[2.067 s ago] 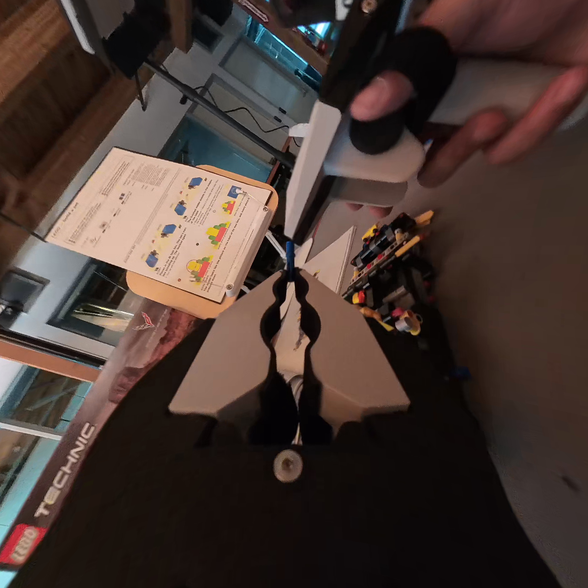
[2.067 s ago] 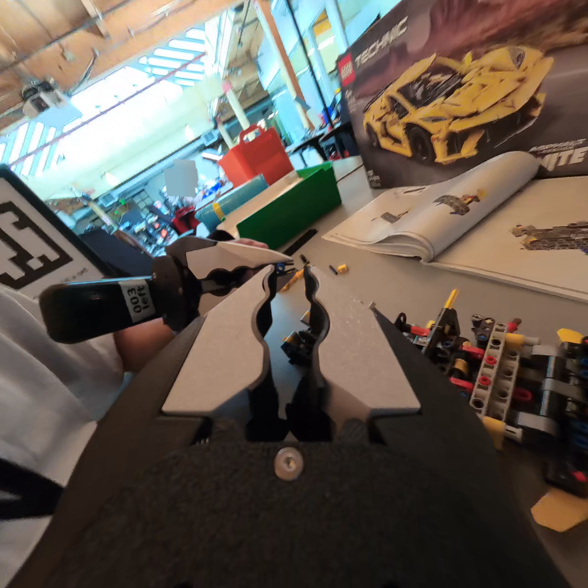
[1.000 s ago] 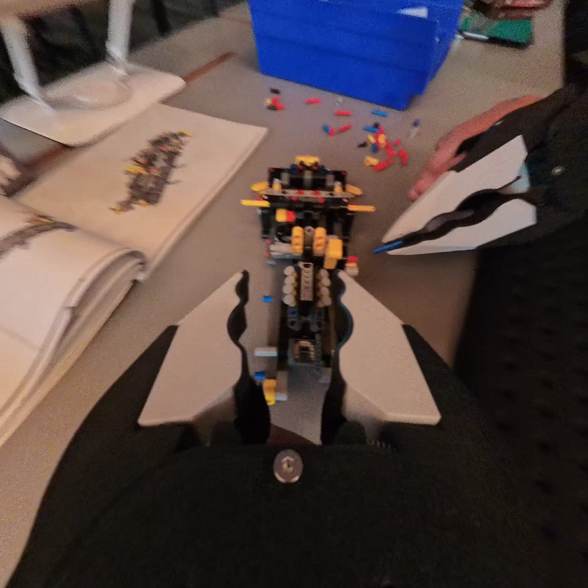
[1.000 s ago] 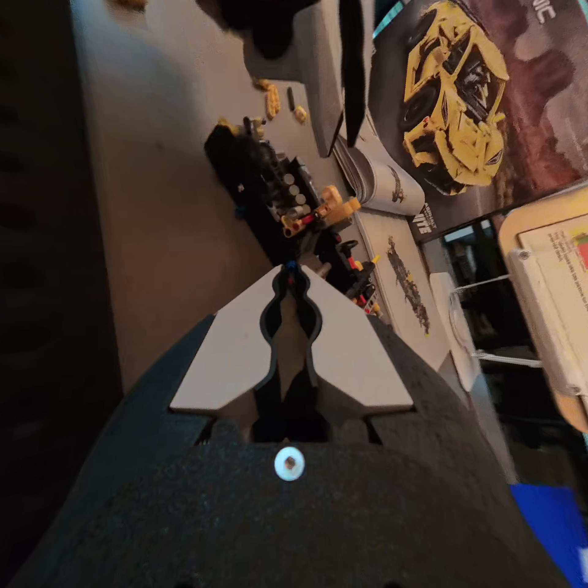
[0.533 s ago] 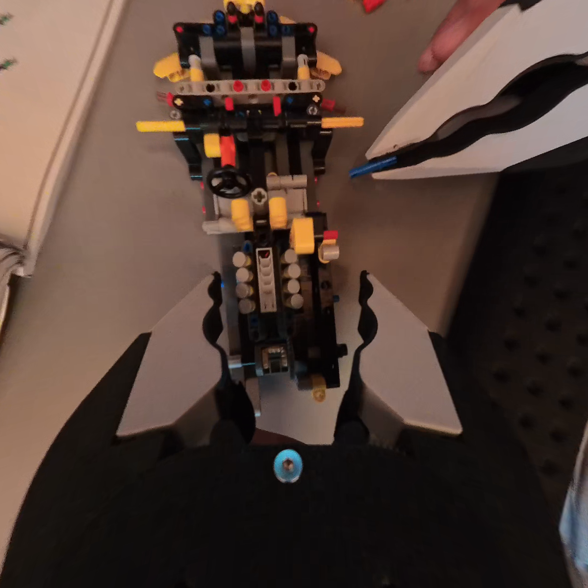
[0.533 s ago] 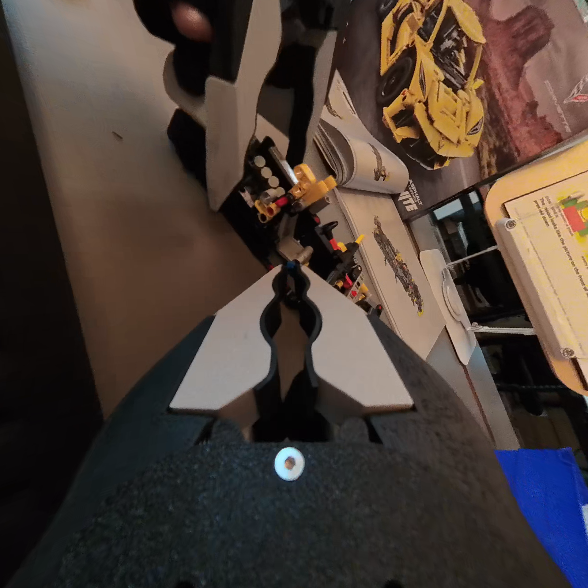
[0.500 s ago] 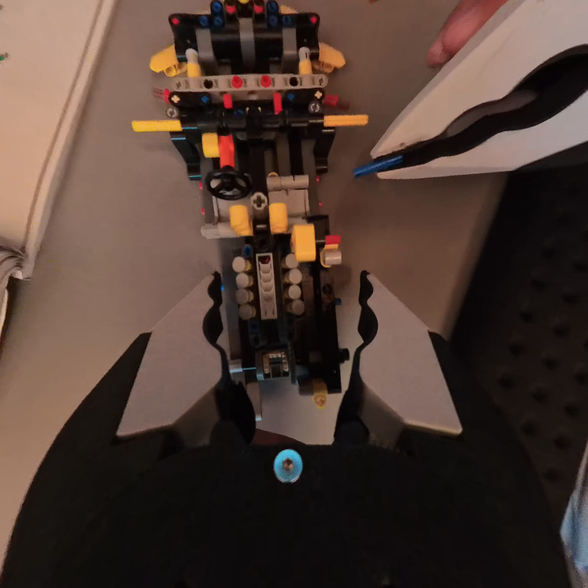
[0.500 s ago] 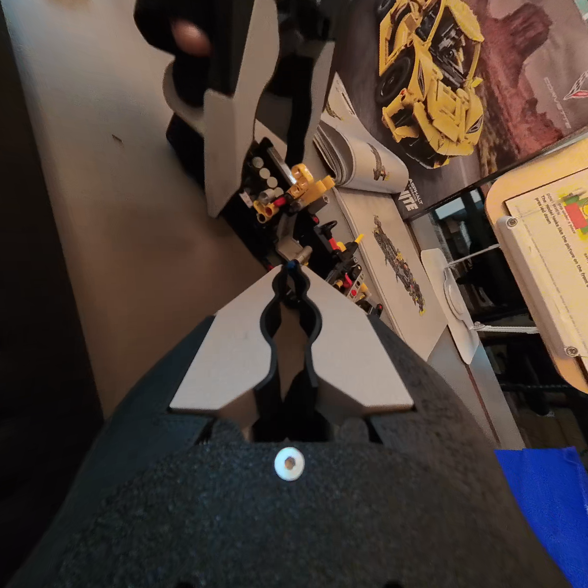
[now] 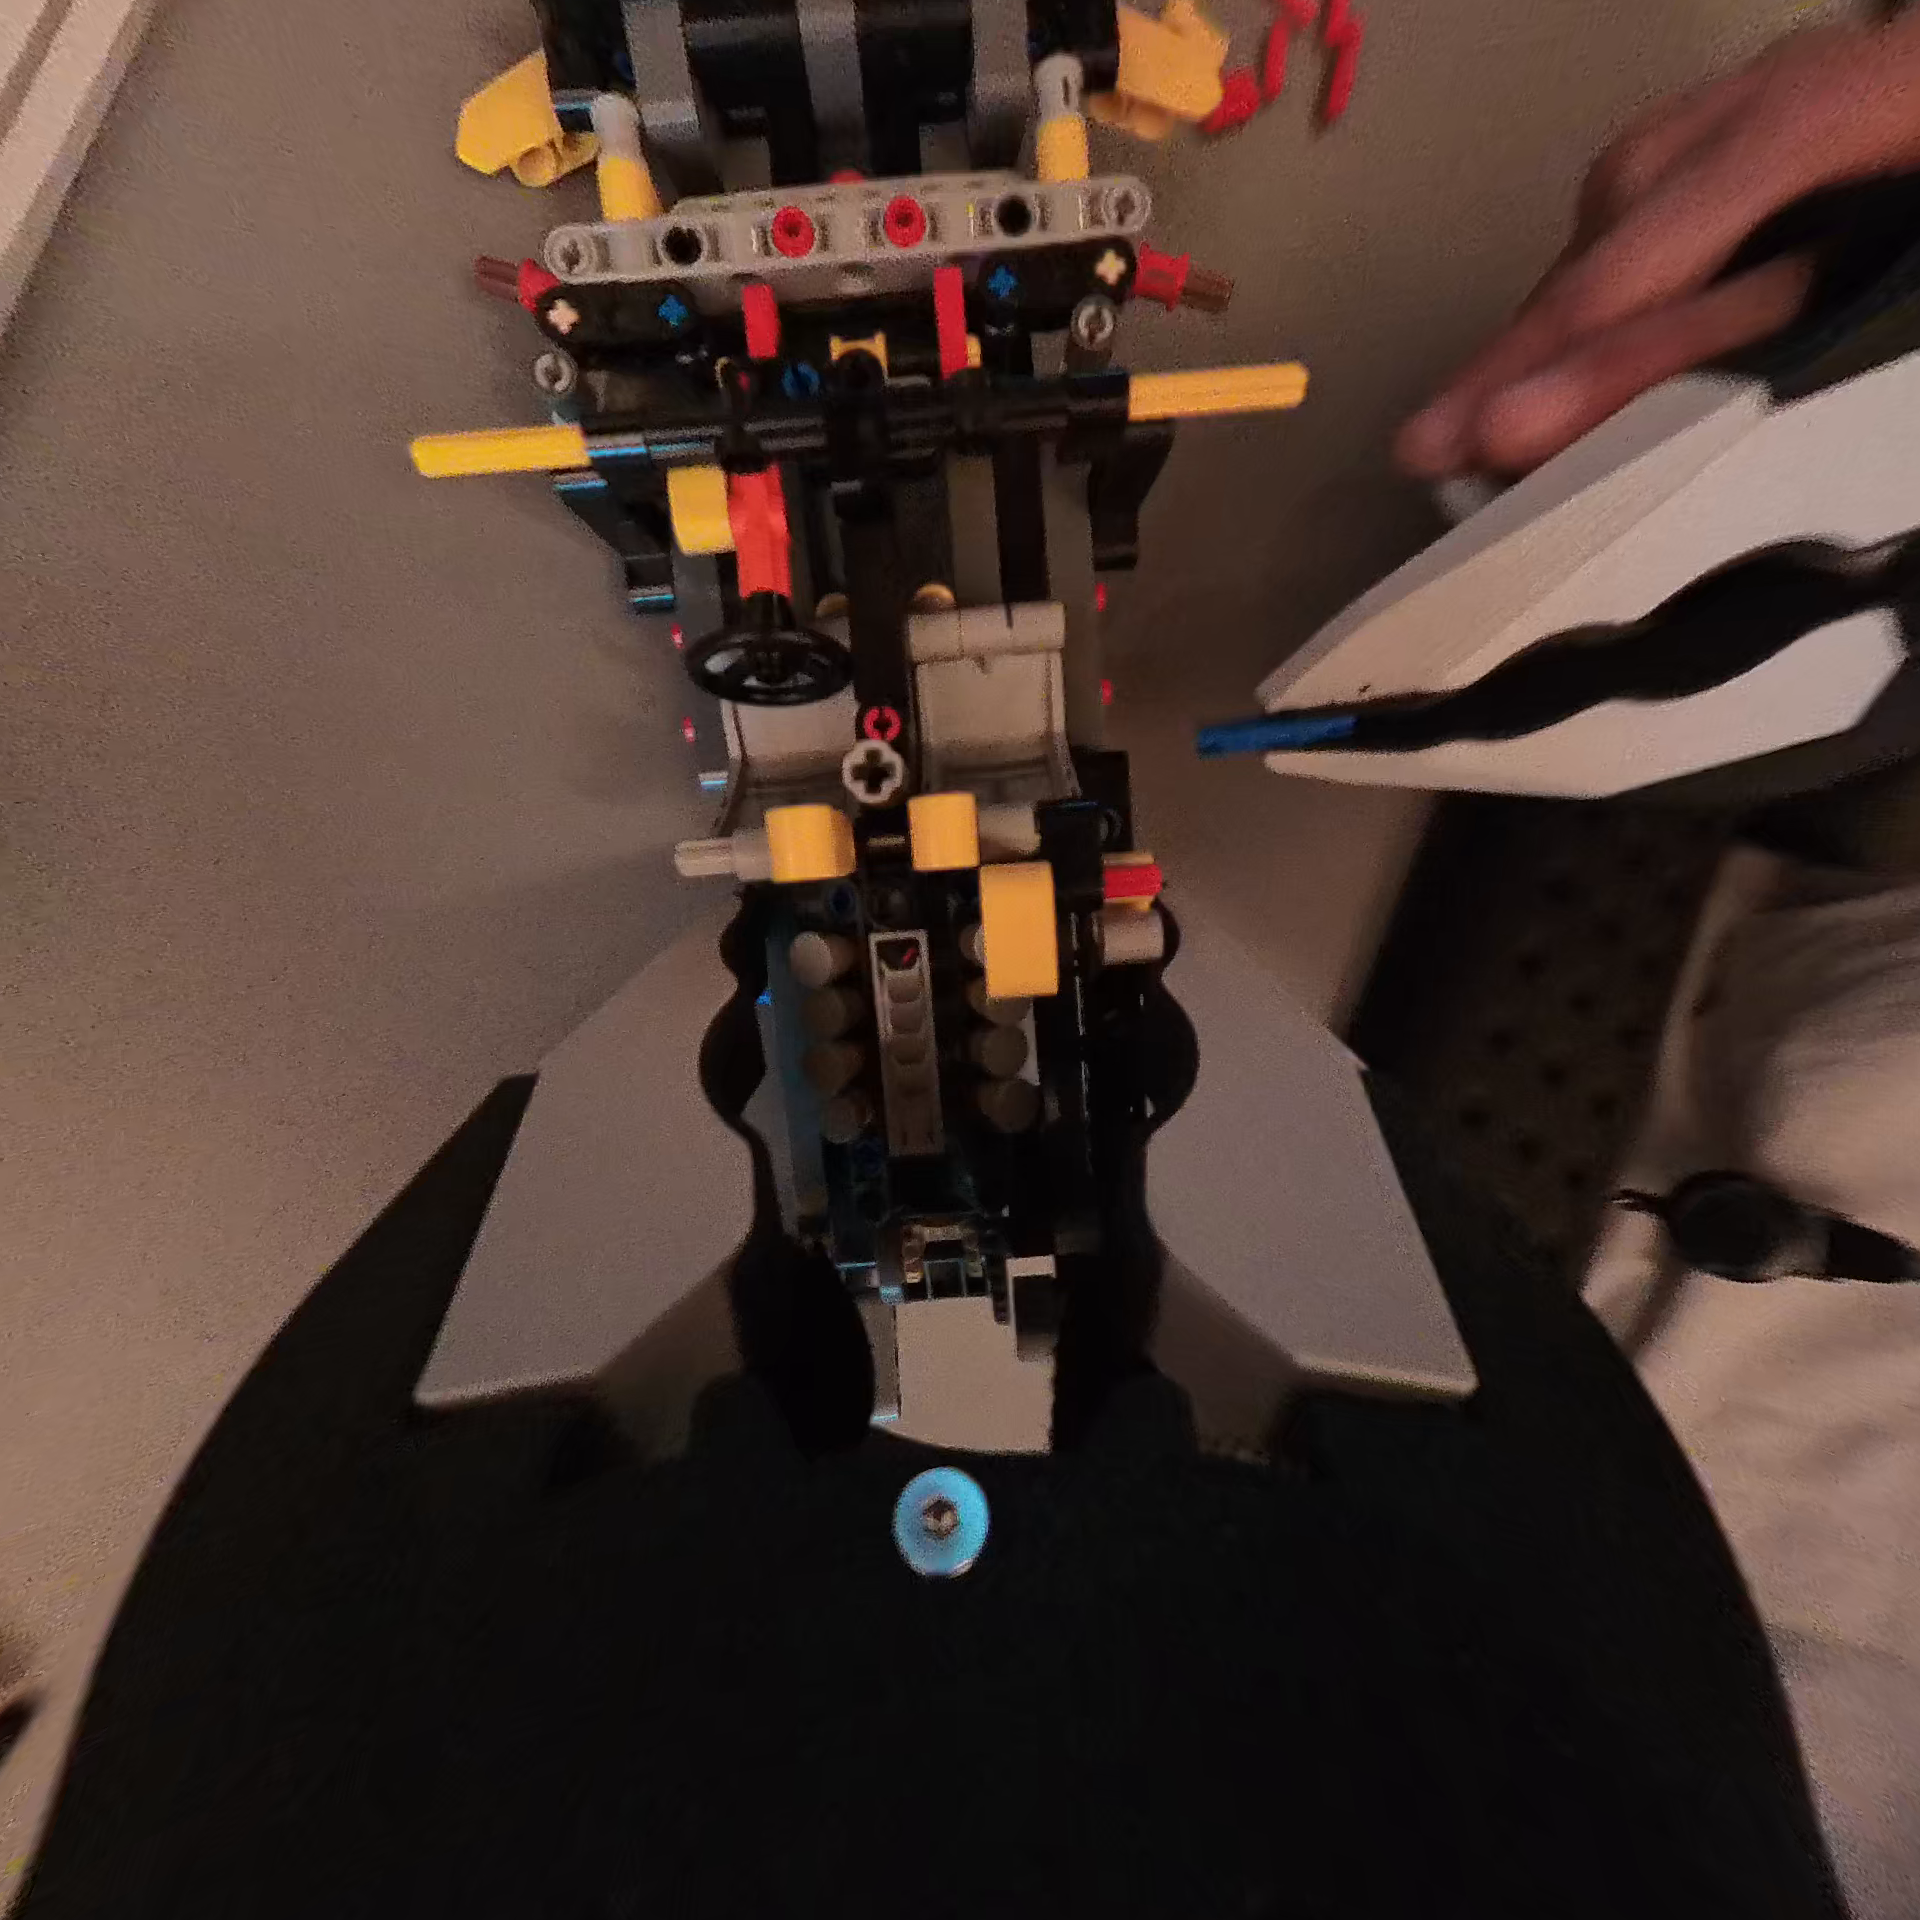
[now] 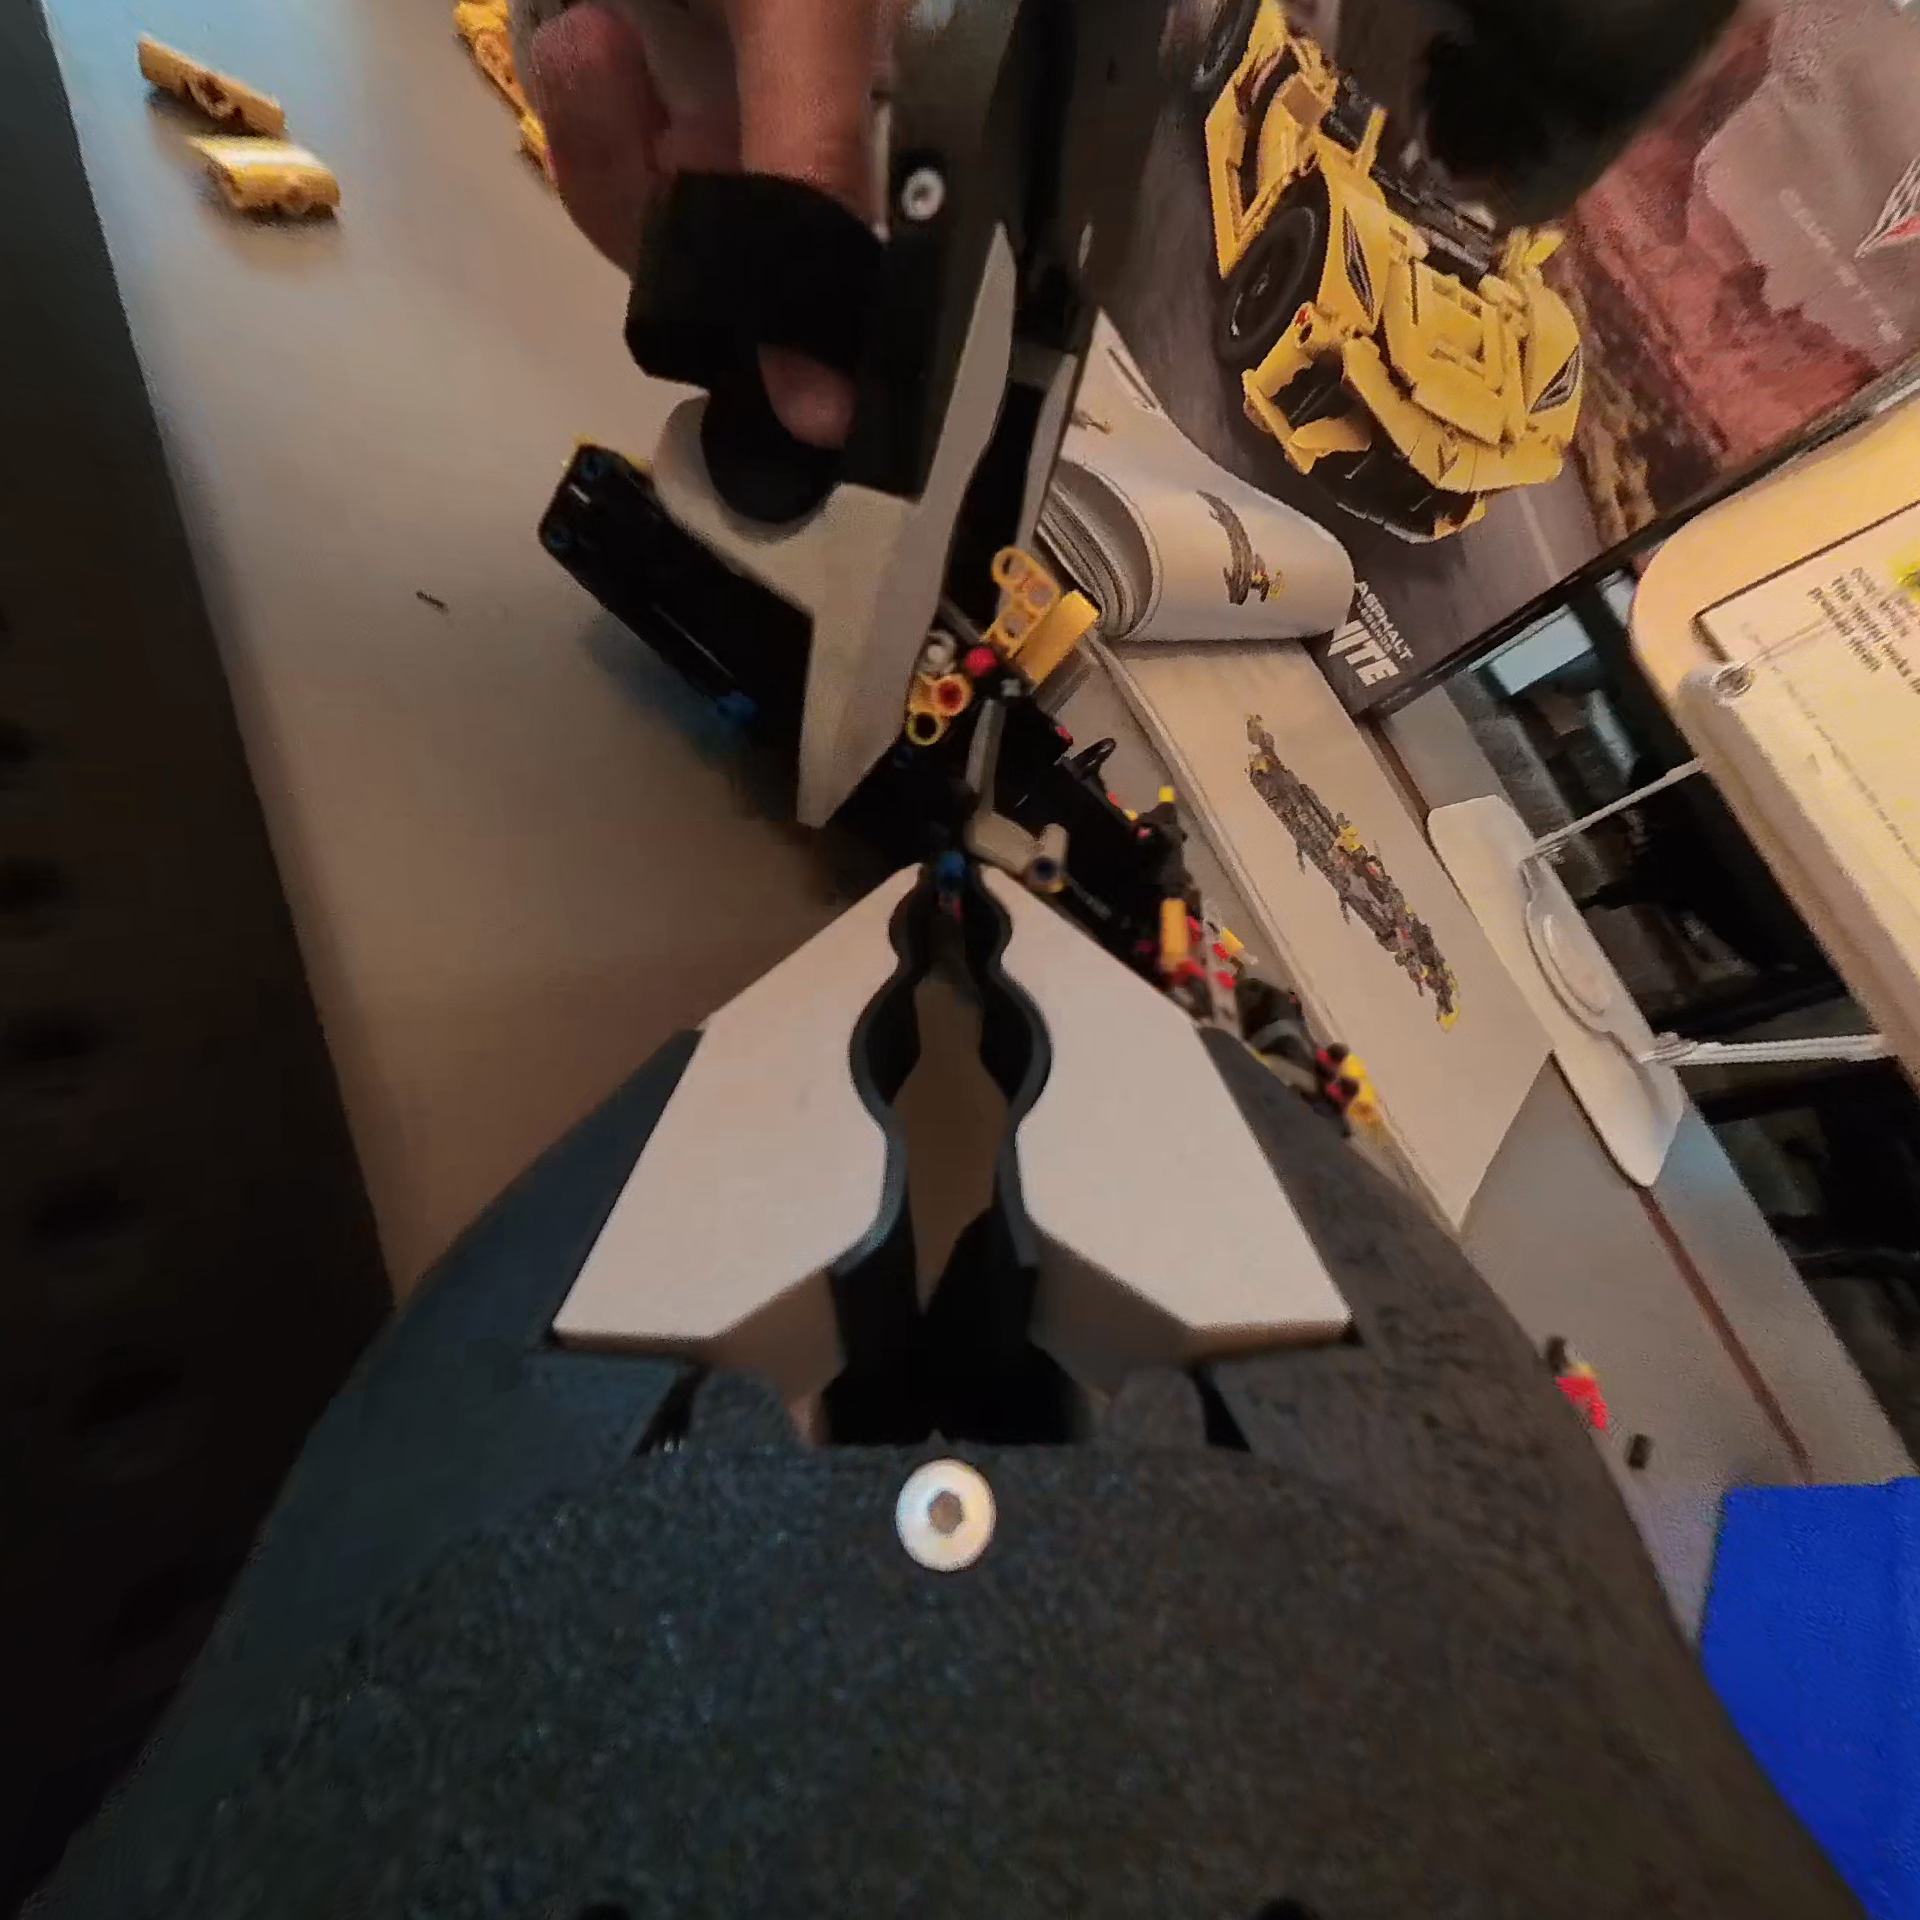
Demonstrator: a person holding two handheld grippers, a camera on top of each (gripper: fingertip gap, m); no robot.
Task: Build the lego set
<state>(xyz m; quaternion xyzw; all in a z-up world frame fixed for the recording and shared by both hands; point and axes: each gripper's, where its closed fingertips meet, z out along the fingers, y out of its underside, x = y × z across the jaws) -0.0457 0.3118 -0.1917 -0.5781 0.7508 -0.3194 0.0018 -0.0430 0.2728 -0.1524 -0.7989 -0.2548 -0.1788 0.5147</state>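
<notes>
1. The left tool (image 9: 940, 997) is straddling the rear end of the half-built lego car chassis (image 9: 883, 582), with one finger pressing along each long side. It appears to be clamping the model, probably to steady it for the next part.
2. The chassis is lying flat on the grey surface (image 9: 260, 727), with its far end pointing away from the left tool.
3. The right tool (image 9: 1273, 738) is hovering just beside the chassis's right flank. Its fingers are pinching together on a thin blue pin (image 9: 1262, 736), which is pointing toward the model.
4. Judging by that aim, the pin is being lined up for a side hole.
5. An open instruction booklet (image 10: 1340, 831) is lying along the surface's far edge, beyond the model.
</notes>
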